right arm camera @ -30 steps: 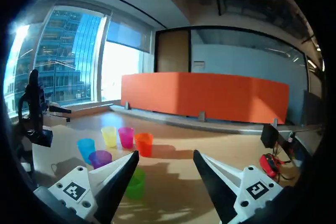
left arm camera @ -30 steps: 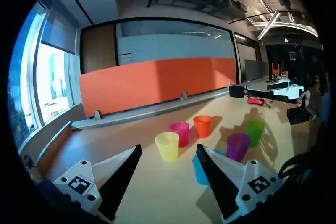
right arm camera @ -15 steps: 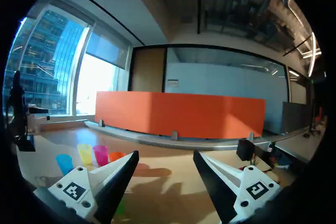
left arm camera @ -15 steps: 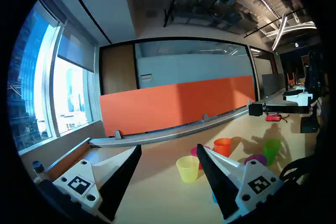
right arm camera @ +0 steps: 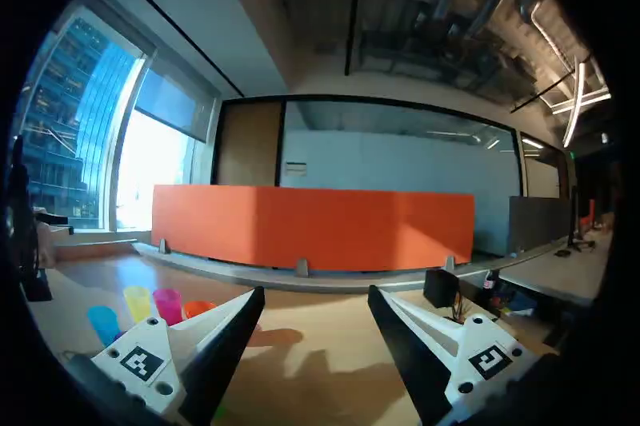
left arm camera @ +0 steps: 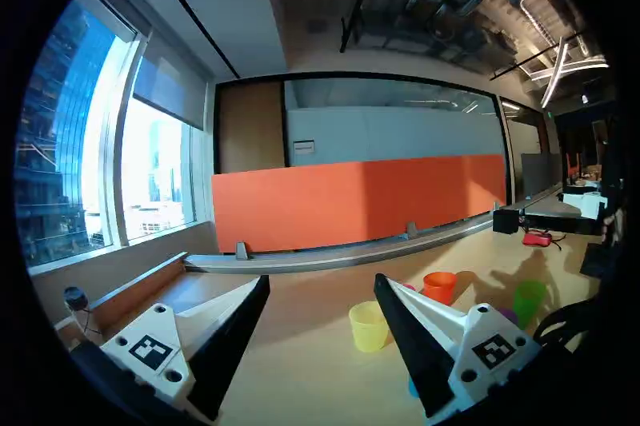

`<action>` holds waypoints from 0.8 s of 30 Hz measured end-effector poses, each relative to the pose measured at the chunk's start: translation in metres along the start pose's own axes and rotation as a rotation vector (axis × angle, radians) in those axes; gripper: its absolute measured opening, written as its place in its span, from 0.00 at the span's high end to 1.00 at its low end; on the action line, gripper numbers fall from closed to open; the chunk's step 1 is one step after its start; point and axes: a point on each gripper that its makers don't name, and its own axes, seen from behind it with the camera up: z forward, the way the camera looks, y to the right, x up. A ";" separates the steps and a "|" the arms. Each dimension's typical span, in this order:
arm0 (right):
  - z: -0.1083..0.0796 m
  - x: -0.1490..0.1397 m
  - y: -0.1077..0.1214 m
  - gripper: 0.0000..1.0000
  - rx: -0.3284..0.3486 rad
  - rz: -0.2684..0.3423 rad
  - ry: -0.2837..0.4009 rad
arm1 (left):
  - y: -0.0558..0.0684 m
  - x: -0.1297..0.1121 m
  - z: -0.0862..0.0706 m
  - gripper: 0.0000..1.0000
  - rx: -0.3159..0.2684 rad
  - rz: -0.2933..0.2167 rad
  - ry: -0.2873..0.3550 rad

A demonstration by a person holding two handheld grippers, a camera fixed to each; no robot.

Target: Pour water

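The left gripper (left arm camera: 319,282) is held over the light wooden tabletop (left arm camera: 304,370), its white, black-edged fingers spread wide with nothing between them. In the left gripper view, a sliver of a blue plastic cup (left arm camera: 412,386) is seen low beside the right-hand finger. Just beyond that finger a translucent yellow plastic cup (left arm camera: 368,326) is stood upright on the tabletop. An orange plastic cup (left arm camera: 440,286) is placed behind it, and a green plastic cup (left arm camera: 528,300) farther to the right.

The right gripper (right arm camera: 314,292) is likewise held with its fingers parted and empty. In the right gripper view, the cups are grouped on the tabletop to the left of the left-hand finger. The blue plastic cup is nearest the edge, then the yellow plastic cup, then a pink plastic cup (right arm camera: 168,306). The orange plastic cup is partly hidden by the finger. No water can be made out in any cup.

A small black box (right arm camera: 440,288) is set farther back, and a long orange partition panel (left arm camera: 360,202) is stood along the far edge of the tabletop.
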 end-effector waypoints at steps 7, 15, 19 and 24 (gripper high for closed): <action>0.000 -0.005 0.001 0.00 -0.017 0.026 -0.001 | -0.003 -0.014 0.001 0.03 0.037 -0.001 -0.010; -0.001 -0.009 0.003 0.00 -0.021 0.052 -0.008 | -0.009 -0.036 0.001 0.03 0.086 -0.012 -0.020; -0.002 -0.011 0.000 0.00 -0.017 0.048 -0.018 | -0.010 -0.048 0.003 0.03 0.101 -0.013 -0.026; -0.004 -0.016 -0.008 0.00 -0.005 0.046 -0.037 | -0.005 -0.064 0.008 0.03 0.093 -0.031 -0.029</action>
